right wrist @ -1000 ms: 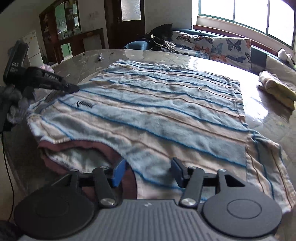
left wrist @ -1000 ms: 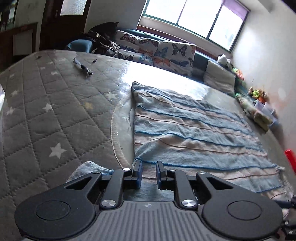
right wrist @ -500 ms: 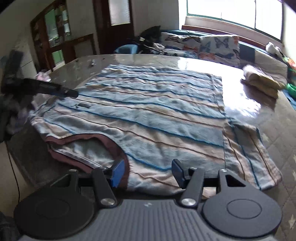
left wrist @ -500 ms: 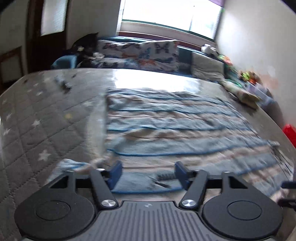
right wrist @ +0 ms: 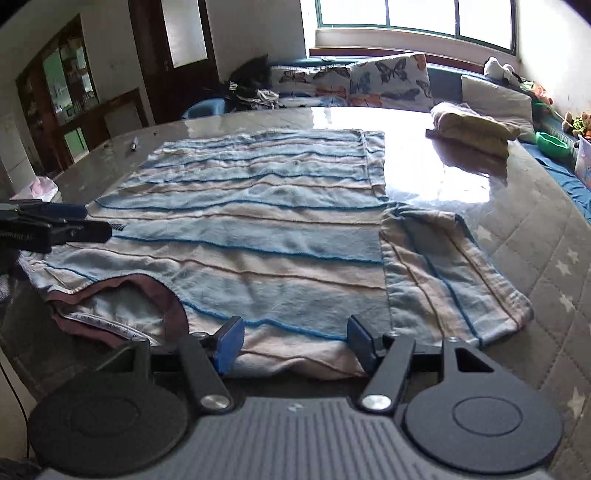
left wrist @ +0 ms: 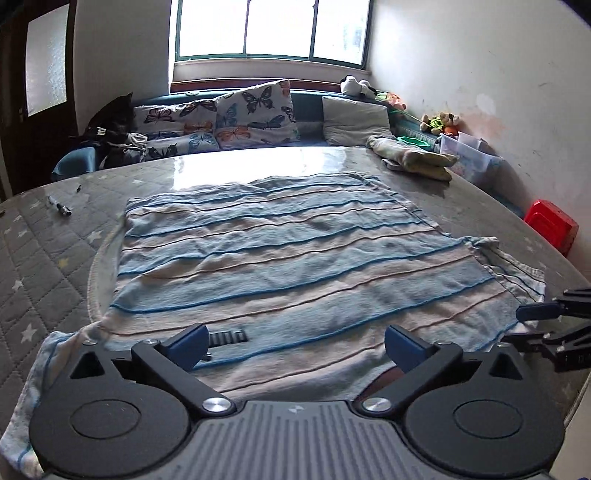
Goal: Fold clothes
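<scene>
With the striped T-shirt spread flat on the quilted table, collar end nearest me, I hold both left gripper and right gripper spread wide, gripping nothing, at its shoulders.

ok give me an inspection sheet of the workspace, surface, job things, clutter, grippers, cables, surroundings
Surface: grey quilted star-print mat under a glossy clear cover, glare at the far end.
Job's things: striped shirt spread flat, collar toward the grippers, right sleeve laid out to the side; folded clothes at the far right corner.
Clutter: pen and small bits at the far left.
Grippers: left gripper open over the shirt's near edge; right gripper open at the near hem beside the collar; neither holds cloth.
Cables: thin dark cable at the left edge of the right wrist view.
Surroundings: window, butterfly cushions, red stool, dark wooden door.
</scene>
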A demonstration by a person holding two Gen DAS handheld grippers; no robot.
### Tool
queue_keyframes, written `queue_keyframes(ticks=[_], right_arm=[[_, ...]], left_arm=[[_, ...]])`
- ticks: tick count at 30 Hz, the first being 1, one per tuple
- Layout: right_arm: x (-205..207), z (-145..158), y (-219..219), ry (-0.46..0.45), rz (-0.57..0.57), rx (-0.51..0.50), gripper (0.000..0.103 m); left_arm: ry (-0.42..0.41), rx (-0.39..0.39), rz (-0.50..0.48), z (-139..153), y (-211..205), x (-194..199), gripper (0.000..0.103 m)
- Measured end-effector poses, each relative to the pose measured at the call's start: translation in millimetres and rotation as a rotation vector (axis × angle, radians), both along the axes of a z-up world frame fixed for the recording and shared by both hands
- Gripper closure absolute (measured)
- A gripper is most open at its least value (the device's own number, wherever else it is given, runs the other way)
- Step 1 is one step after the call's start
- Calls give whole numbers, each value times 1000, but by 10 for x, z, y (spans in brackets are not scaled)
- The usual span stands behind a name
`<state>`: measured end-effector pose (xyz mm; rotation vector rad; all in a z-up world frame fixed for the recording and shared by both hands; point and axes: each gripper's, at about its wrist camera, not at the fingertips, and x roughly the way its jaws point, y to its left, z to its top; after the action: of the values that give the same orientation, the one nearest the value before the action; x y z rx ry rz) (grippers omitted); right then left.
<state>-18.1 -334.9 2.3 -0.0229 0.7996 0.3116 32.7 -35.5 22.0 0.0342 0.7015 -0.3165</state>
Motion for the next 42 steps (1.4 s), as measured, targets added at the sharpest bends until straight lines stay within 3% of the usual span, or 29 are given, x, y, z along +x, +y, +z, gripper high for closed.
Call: queue_keyframes(ticks=[4, 10, 16, 18, 20, 26, 32, 42], right_arm=[[-17, 51, -181, -38, -69, 4, 40], [72, 40, -659, -79, -306, -37, 44], [147, 1, -937, -95, -442, -65, 46], [156, -54, -1014, -79, -468, -57, 49], [168, -118, -1083, -62, -491, -39, 60], [138, -149, -1084, -84, -517, -5, 79], [143, -142, -1071, -90, -535, 15, 89], [114, -129, -1066, -99, -552, 37, 93]], left_arm=[[-2, 4, -14, 5, -104, -1, 0], [6, -11, -44, 9, -255, 6, 0], [20, -19, -67, -12, -372, -18, 0], [24, -15, -75, -21, -408, -20, 0], [29, -13, -83, -30, -447, -18, 0], [42, -1, -110, -67, -590, 10, 0], [43, 5, -145, -74, -729, 23, 0], [51, 12, -171, -89, -854, 39, 0]])
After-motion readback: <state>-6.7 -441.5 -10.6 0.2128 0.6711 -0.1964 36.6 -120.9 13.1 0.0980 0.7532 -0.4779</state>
